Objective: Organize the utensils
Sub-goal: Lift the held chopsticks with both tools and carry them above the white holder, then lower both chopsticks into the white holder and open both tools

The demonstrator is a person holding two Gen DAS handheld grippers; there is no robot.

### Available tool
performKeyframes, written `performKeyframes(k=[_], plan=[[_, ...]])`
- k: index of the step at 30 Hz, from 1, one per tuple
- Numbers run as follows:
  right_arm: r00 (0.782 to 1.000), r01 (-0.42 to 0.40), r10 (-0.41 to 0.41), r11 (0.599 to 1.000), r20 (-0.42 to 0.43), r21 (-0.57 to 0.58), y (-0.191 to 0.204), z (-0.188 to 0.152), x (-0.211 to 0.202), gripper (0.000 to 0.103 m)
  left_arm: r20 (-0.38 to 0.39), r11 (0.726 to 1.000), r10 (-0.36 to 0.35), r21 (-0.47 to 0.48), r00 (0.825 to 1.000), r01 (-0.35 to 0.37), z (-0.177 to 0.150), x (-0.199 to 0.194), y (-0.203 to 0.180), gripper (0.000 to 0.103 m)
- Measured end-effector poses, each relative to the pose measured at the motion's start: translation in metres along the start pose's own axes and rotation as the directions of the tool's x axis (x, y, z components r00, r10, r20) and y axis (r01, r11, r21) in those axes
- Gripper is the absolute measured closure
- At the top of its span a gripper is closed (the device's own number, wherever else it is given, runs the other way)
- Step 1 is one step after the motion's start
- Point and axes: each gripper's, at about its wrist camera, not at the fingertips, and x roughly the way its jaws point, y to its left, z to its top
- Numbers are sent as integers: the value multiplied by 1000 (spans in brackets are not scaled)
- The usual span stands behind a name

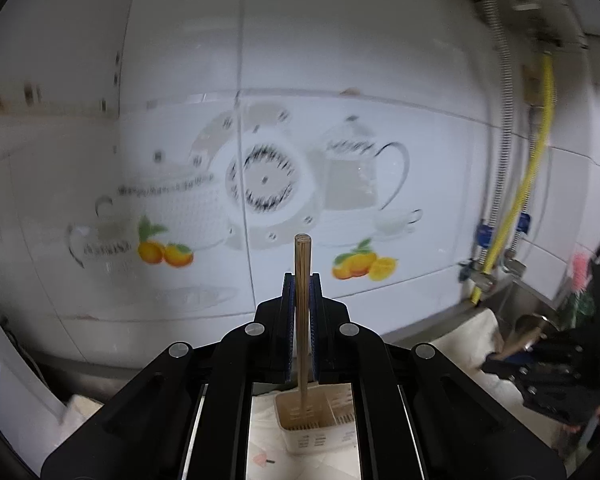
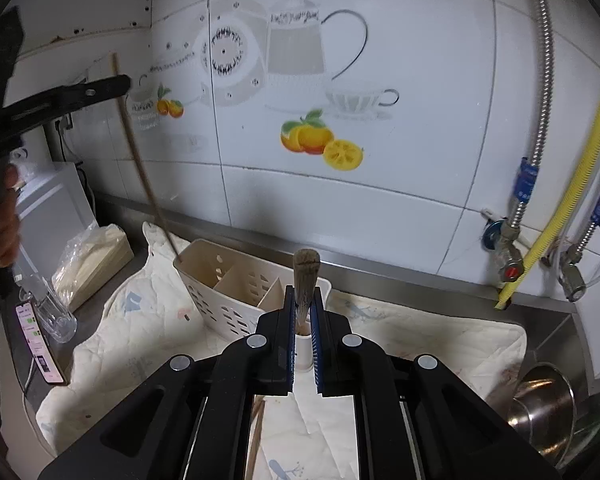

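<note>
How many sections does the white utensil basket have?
3 that show. The white basket has a left section with the chopstick tip over it, a middle section, and a right one partly hidden behind the right gripper. More may be hidden.

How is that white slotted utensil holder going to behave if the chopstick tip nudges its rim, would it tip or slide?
The white utensil holder looks like thin, slotted plastic and nearly empty, so probably light. It sits on a wrinkled quilted cloth, which may grip it, so a nudge high on the rim could tip it rather than slide it. The chopstick in the left gripper looks thin, so it may flex slightly.
</note>
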Motion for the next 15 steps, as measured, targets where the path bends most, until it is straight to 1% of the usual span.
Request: performKeyframes(k=[5,7,12,15], plan=[[999,-2,3,1000,-32,3,-2,-2,17,96,-64,998,-10,-65,998,5,-28,34,16,98],[999,-2,2,1000,-45,9,-4,-4,25,96,-105,996,-19,-85,994,10,-41,45,22,97],[998,-3,4,1000,-61,22,-4,-10,35,96,-169,994,-22,-108,985,4,-64,60,31,97],[998,2,0,1000,-63,30,-5,-12,38,96,-185,994,-23,-105,982,3,-72,62,32,96]])
